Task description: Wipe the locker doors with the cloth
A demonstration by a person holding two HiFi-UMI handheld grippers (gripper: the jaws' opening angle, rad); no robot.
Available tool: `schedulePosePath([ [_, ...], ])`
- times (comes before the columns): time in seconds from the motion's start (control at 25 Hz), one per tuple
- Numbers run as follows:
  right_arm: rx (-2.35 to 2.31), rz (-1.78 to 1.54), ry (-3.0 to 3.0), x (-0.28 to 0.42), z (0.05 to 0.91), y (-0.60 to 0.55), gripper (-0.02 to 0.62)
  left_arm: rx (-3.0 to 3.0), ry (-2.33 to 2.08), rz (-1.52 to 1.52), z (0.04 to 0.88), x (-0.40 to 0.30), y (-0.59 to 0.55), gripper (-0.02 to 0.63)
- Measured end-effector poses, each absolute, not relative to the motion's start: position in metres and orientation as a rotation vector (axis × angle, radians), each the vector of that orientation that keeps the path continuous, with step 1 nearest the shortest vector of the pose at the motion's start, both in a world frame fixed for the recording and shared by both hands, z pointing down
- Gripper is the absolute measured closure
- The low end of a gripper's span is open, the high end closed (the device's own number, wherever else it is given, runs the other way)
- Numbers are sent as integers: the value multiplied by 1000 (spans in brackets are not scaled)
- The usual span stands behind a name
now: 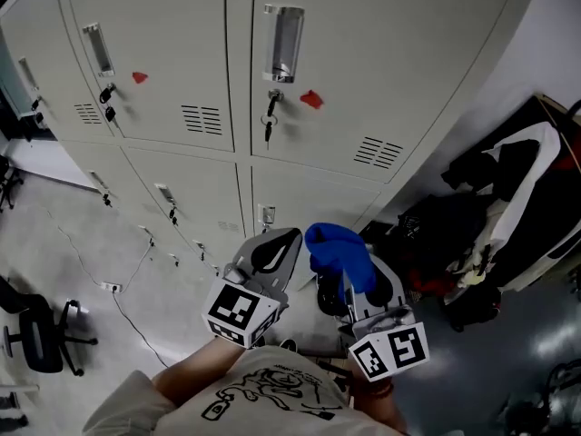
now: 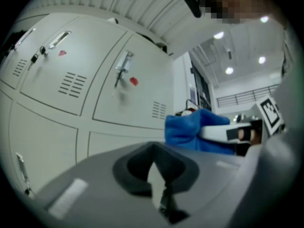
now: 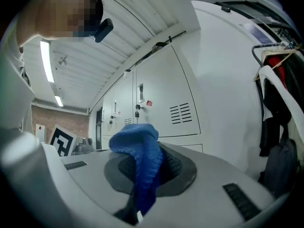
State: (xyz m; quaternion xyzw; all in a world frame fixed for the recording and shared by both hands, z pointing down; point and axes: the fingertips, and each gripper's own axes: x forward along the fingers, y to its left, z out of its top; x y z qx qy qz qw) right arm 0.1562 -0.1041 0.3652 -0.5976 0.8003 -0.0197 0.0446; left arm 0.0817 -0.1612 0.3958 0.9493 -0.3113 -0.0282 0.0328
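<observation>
On my right gripper (image 1: 346, 275) the fingers clamp the blue cloth (image 1: 340, 251), held apart from the locker doors (image 1: 390, 71) at twelve o'clock. My left gripper (image 1: 283, 243), at the cloth's nine o'clock, has its fingers pressed together, empty.

Locker room: keyed metal lockers (image 1: 363, 71)

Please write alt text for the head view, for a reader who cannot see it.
Seen from above, the right gripper holds a blue cloth in its jaws, in front of grey locker doors and apart from them. The left gripper beside it is shut and empty. Keys hang in two upper locks.
</observation>
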Motion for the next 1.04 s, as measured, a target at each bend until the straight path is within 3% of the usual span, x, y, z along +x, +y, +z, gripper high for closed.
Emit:
schedulePosePath([
  [1.04, -1830, -66, 2448, 156, 368, -114, 549, 2906, -997, -65, 396, 82, -179, 607],
])
